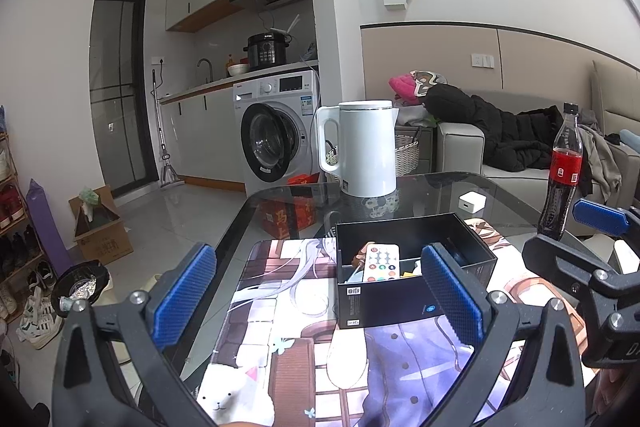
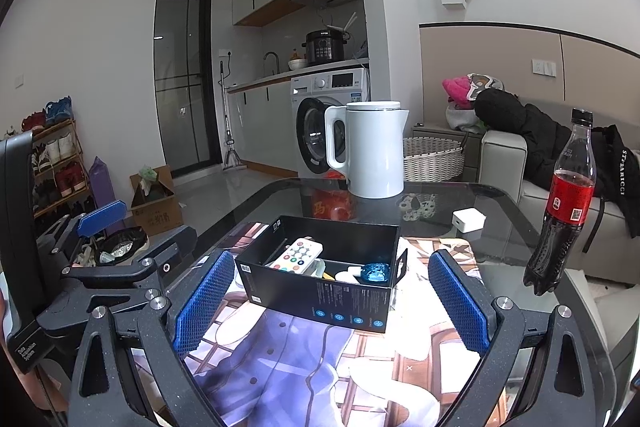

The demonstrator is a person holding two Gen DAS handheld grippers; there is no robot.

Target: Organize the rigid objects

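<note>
A black open box [image 1: 404,291] [image 2: 320,291] sits on a printed mat [image 1: 288,339] [image 2: 280,355] on the glass table. Inside it lie a white remote with coloured buttons [image 1: 382,262] [image 2: 299,254], a blue crumpled item [image 2: 376,271] and other small pieces. My left gripper [image 1: 320,297] is open and empty, held just before the box. My right gripper [image 2: 332,303] is open and empty, also before the box. Each gripper shows at the edge of the other's view.
A white kettle [image 1: 362,147] [image 2: 370,149] stands at the table's far edge. A white charger cube [image 1: 472,202] [image 2: 469,219] lies behind the box. A cola bottle [image 1: 562,173] [image 2: 564,207] stands at the right. A sofa is beyond.
</note>
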